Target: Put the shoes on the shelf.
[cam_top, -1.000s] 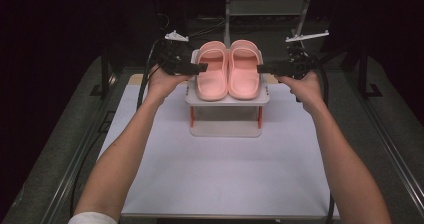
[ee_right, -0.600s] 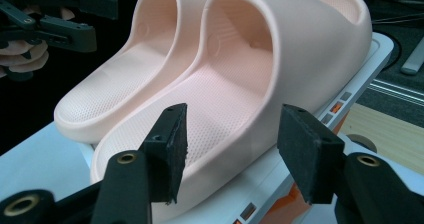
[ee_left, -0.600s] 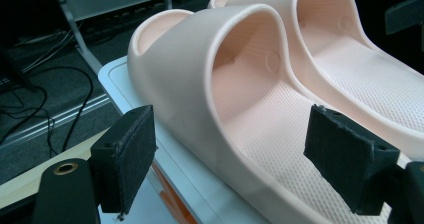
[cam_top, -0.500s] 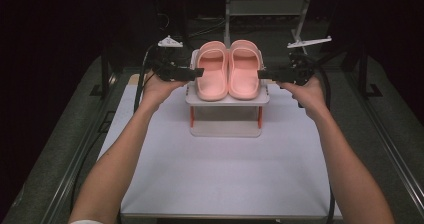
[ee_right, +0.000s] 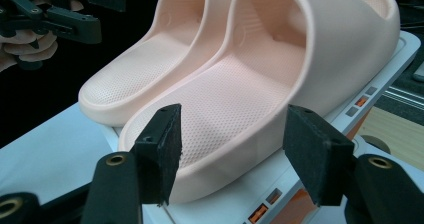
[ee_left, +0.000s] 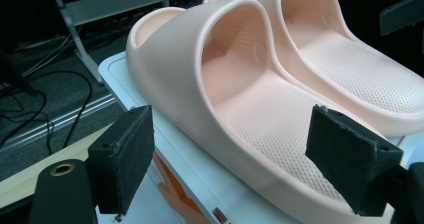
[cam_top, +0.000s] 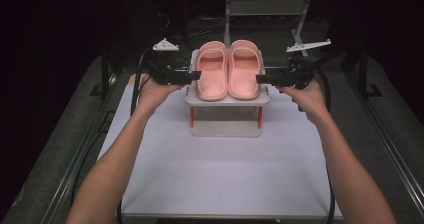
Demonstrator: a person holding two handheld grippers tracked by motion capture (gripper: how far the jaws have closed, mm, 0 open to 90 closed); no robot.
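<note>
We see two pink slippers [cam_top: 229, 70] side by side on a white stand [cam_top: 227, 100]; left gripper [cam_top: 196, 75] and right gripper [cam_top: 260, 78] flank them, jaws just opening, holding nothing.

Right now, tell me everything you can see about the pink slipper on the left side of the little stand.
The pale pink foam-like slide slipper is one moulded piece: a wide smooth strap arching over an open toe, and a footbed dotted with fine texture. It looks clean and whole. It lies flat, sole down, toe pointing away, on the small white raised stand with orange legs, pressed side by side against its matching pink slipper. Nothing grips it.
</note>
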